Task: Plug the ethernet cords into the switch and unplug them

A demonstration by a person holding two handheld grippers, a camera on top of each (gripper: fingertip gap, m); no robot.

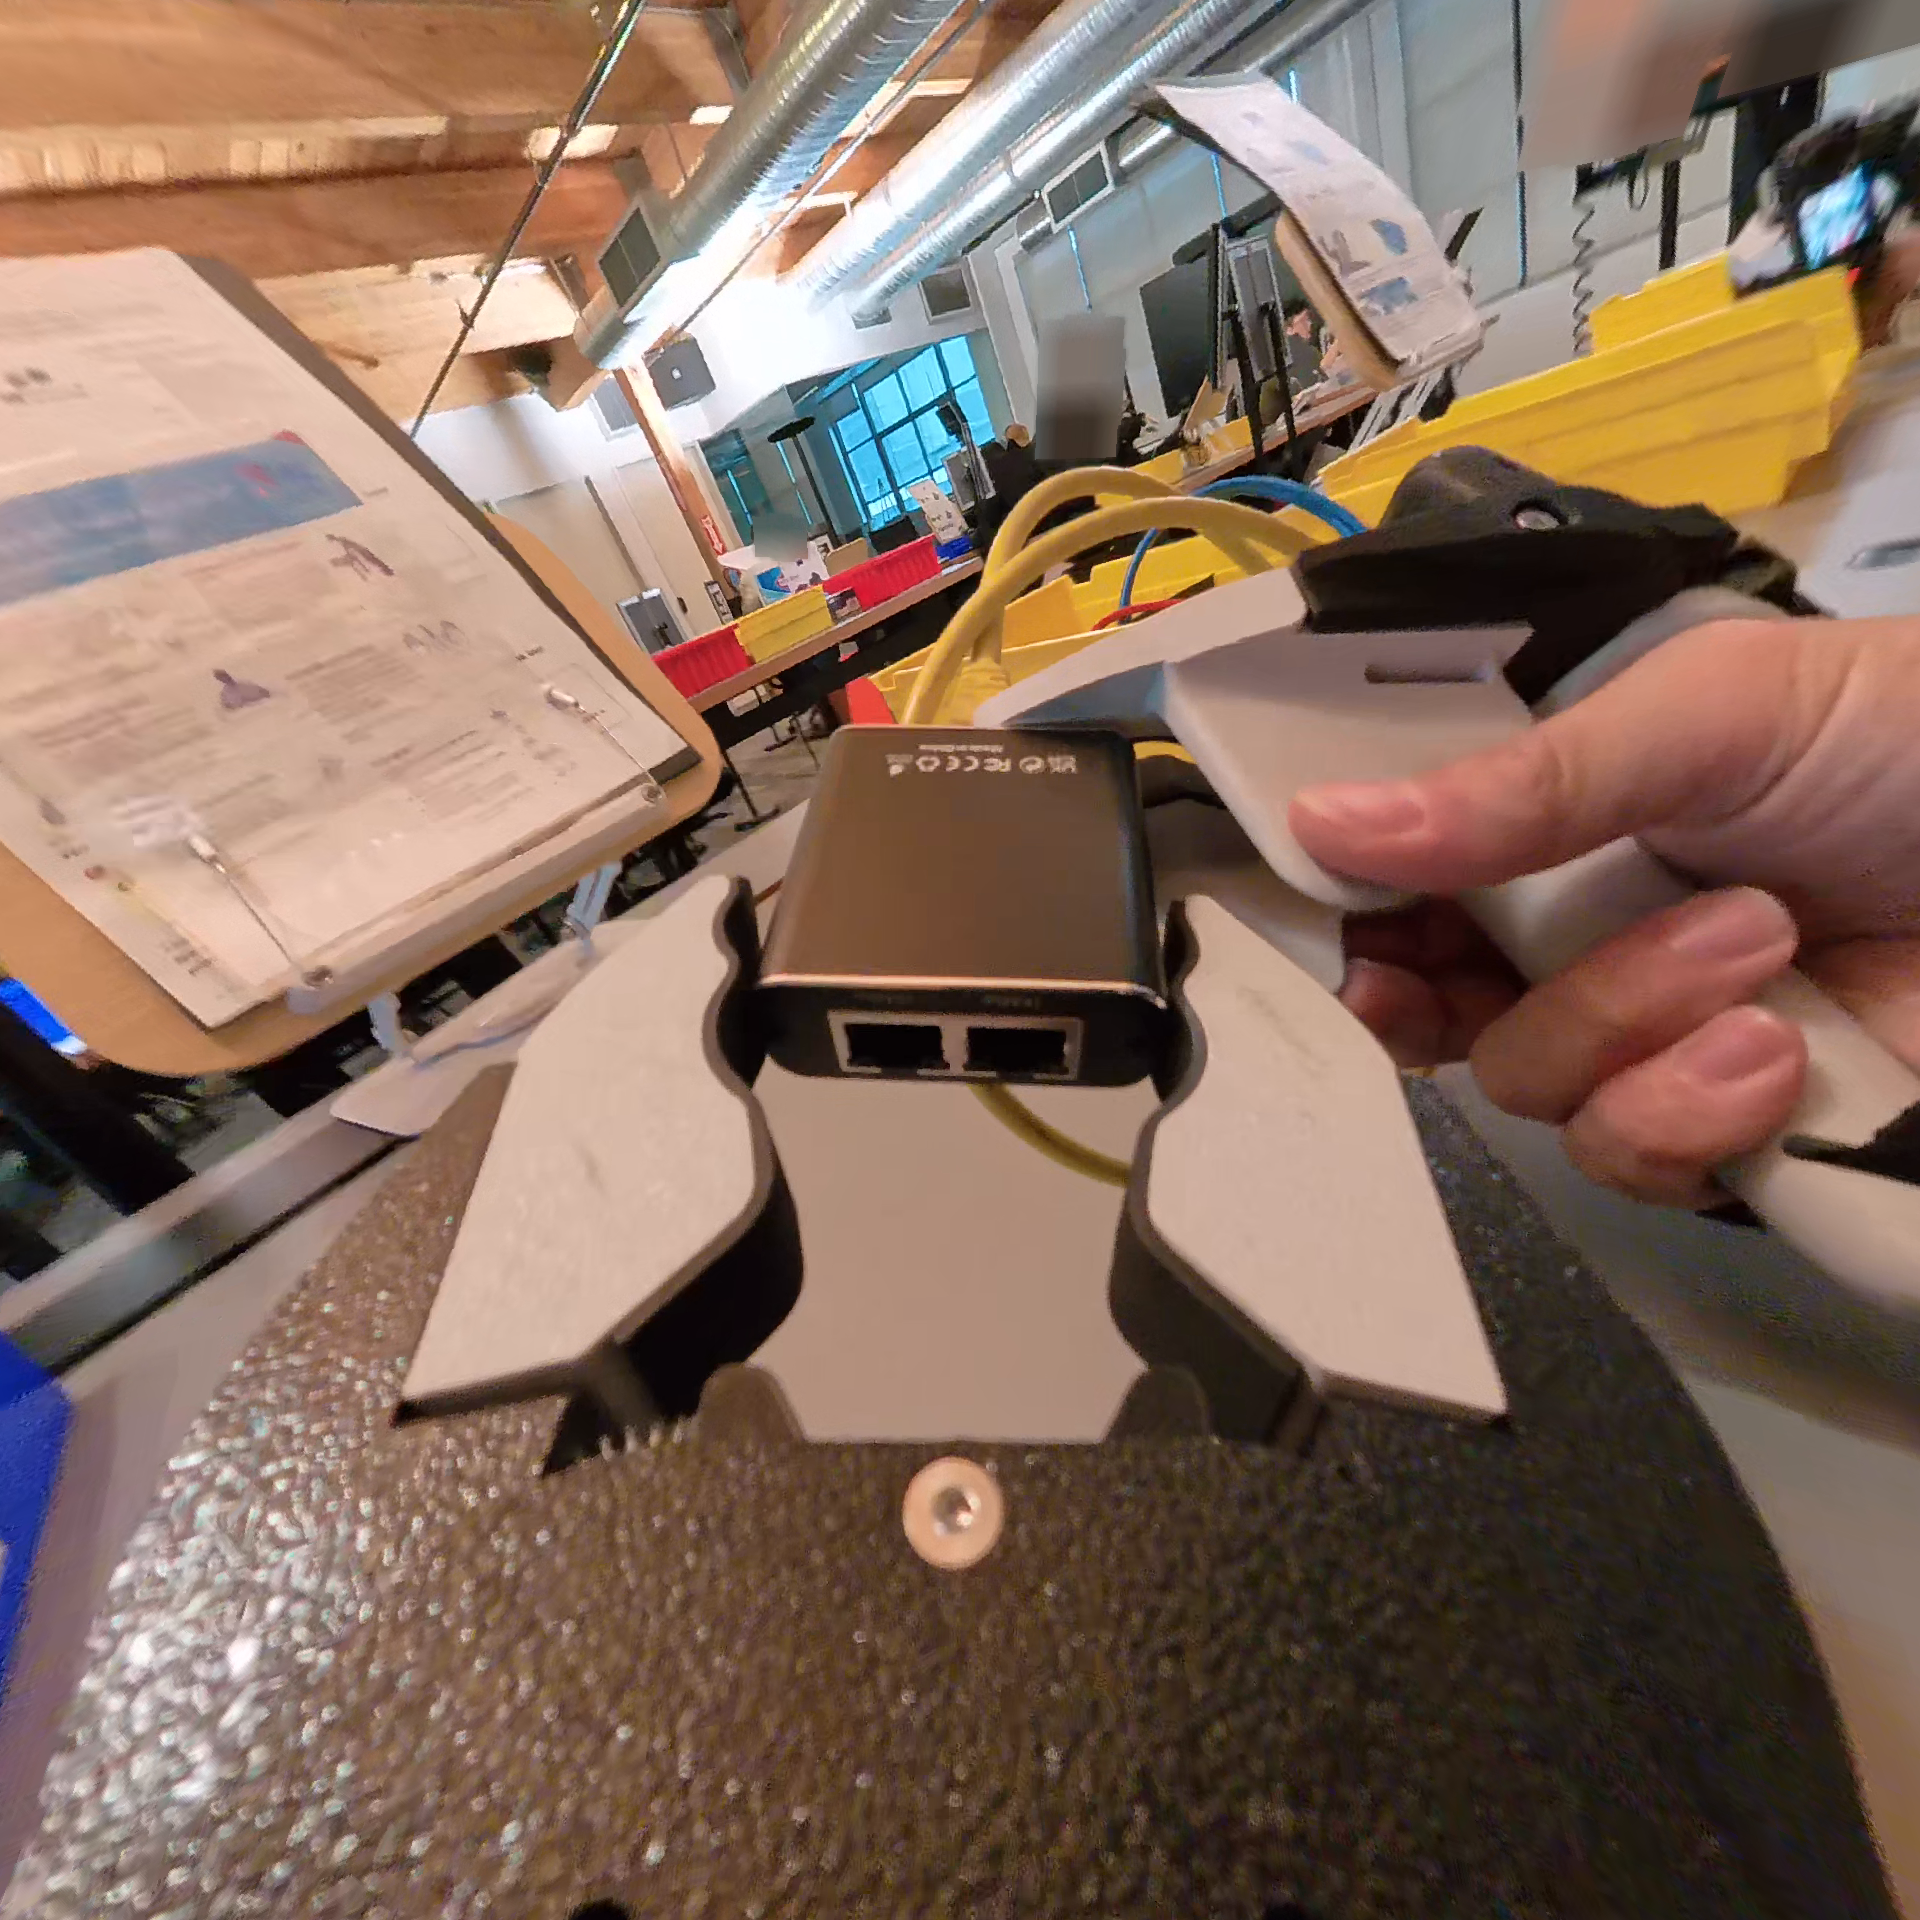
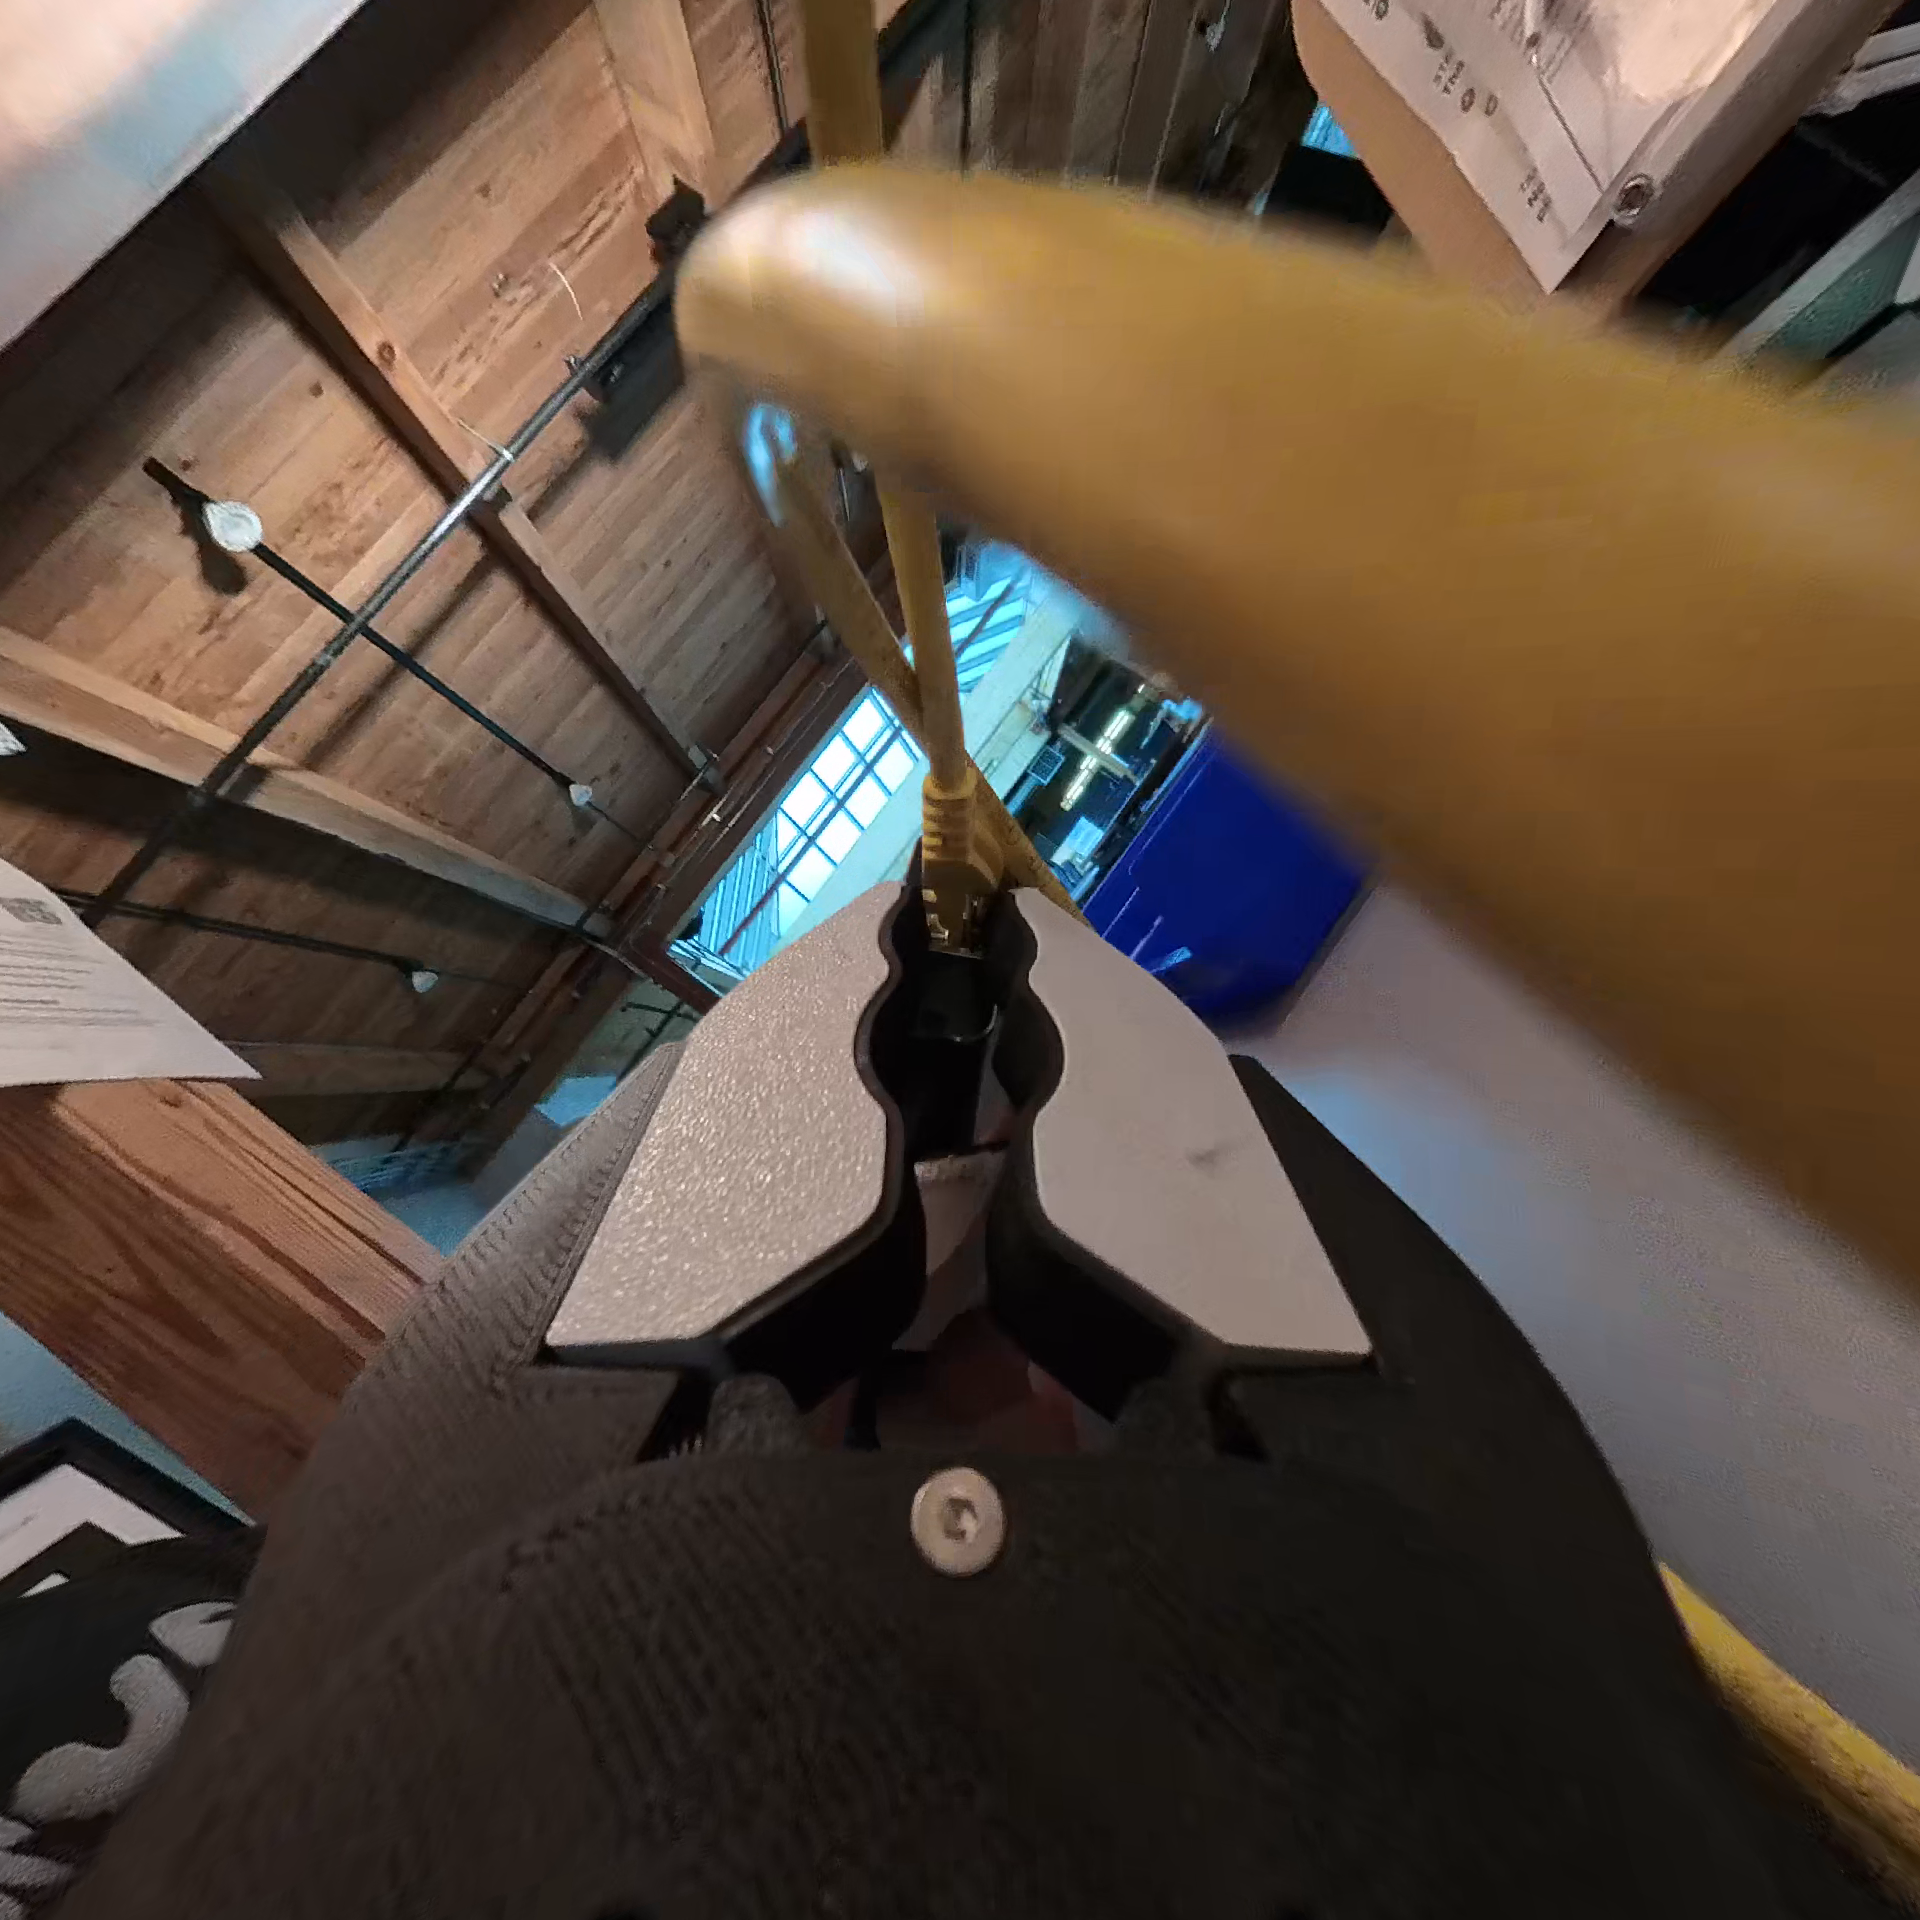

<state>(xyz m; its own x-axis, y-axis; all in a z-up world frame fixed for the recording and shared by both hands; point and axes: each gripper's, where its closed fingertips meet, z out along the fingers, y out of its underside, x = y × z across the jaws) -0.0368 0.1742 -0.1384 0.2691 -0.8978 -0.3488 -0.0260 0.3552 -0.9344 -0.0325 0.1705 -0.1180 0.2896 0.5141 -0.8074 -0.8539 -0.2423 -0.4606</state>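
Gripping the small black metal ethernet switch (image 1: 961, 883) by its two long sides, the left gripper (image 1: 961, 997) has its grey textured fingers (image 1: 623, 1122) closed in until the notched inner edges press against the box, with a fair gap left between them for its width. The switch sits level between the fingertips, its two empty rectangular ports (image 1: 956, 1044) facing back toward the camera and its printed end pointing away. Just beyond it, a yellow ethernet cord (image 1: 1049, 1132) curves beneath the box, and more yellow loops rise behind it beside a thinner blue cable (image 1: 1247, 494). To the right a bare hand (image 1: 1662, 883) wraps the grey handle of the right gripper (image 1: 1299, 727), which lies just above and beside the switch (its tips are hidden from this side). In the right wrist view, that right gripper (image 2: 961, 935) is nearly closed, its fingers pinching the yellow plug (image 2: 951, 862) of the cord at the tips, the cord running straight out from the plug. A large blurred yellow shape (image 2: 1351, 623) crosses close to the lens; what it is cannot be told. Farther off stand a tilted board with a printed sheet (image 1: 260, 644), rows of yellow plastic bins (image 1: 1662, 395), red bins (image 1: 707, 660), and silver ducts (image 1: 935, 135) under a wooden ceiling.
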